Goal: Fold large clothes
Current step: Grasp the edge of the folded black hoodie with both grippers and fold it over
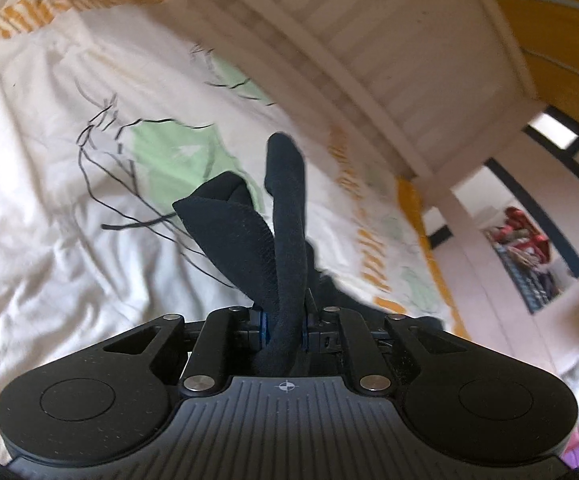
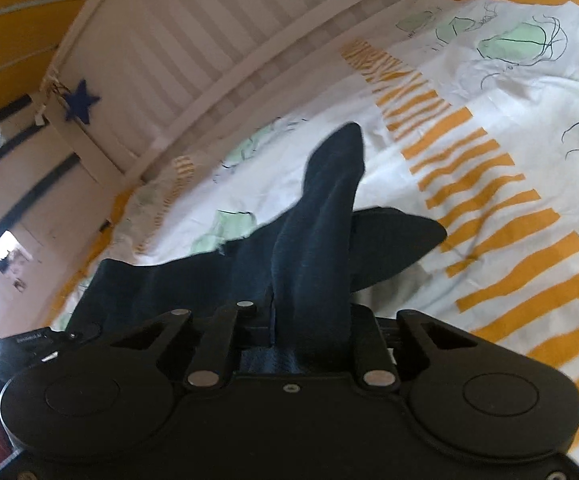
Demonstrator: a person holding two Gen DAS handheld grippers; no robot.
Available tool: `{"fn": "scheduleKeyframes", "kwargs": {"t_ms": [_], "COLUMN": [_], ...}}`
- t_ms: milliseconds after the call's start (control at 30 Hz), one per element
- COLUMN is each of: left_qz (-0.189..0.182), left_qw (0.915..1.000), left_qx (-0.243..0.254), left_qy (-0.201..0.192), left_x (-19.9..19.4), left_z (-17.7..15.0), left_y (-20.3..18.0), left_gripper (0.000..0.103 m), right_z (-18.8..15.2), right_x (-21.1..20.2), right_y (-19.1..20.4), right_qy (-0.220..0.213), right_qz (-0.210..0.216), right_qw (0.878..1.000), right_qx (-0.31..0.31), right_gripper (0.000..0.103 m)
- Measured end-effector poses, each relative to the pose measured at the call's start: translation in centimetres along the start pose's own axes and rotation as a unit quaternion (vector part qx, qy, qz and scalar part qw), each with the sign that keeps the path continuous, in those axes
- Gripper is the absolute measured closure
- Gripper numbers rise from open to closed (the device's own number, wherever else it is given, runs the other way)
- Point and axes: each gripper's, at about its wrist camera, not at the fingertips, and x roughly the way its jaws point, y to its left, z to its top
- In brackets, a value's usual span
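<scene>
Both the left gripper (image 1: 283, 320) and the right gripper (image 2: 309, 320) have their fingers clamped on bunched edges of the dark garment (image 2: 317, 216), held up over the bedspread (image 1: 49, 160), near the white bed rail (image 2: 217, 80). This looks like the lift-and-spread step; next, pull the grippers apart and lay the cloth flat on the bedspread

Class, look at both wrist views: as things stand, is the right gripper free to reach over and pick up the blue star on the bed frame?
Probably not. The right gripper is shut on the dark garment, which bunches up between its fingers, so it would have to let go first. The blue star hangs uncovered on the white bed frame.
</scene>
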Motion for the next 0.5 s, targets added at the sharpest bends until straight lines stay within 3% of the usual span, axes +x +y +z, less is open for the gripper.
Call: {"fn": "scheduleKeyframes", "kwargs": {"t_ms": [333, 433, 500], "left_qz": [-0.017, 0.039, 0.098], "left_qw": [0.9993, 0.9983, 0.9932], "left_qx": [-0.013, 0.028, 0.052], "left_qy": [0.029, 0.032, 0.036], "left_x": [-8.2, -7.9, -6.9], "left_z": [-4.7, -6.7, -8.3], "left_y": [1.2, 2.8, 4.3], "left_gripper": [0.09, 0.088, 0.085], "right_z": [-3.4, -5.4, -7.2], "right_x": [-8.1, -8.5, -7.7], "right_y": [2.1, 1.7, 1.1], "right_qy": [0.038, 0.059, 0.079], "right_qz": [0.037, 0.021, -0.032], "right_qw": [0.999, 0.998, 0.995], "right_qx": [0.005, -0.016, -0.047], "right_gripper": [0.079, 0.078, 0.071]}}
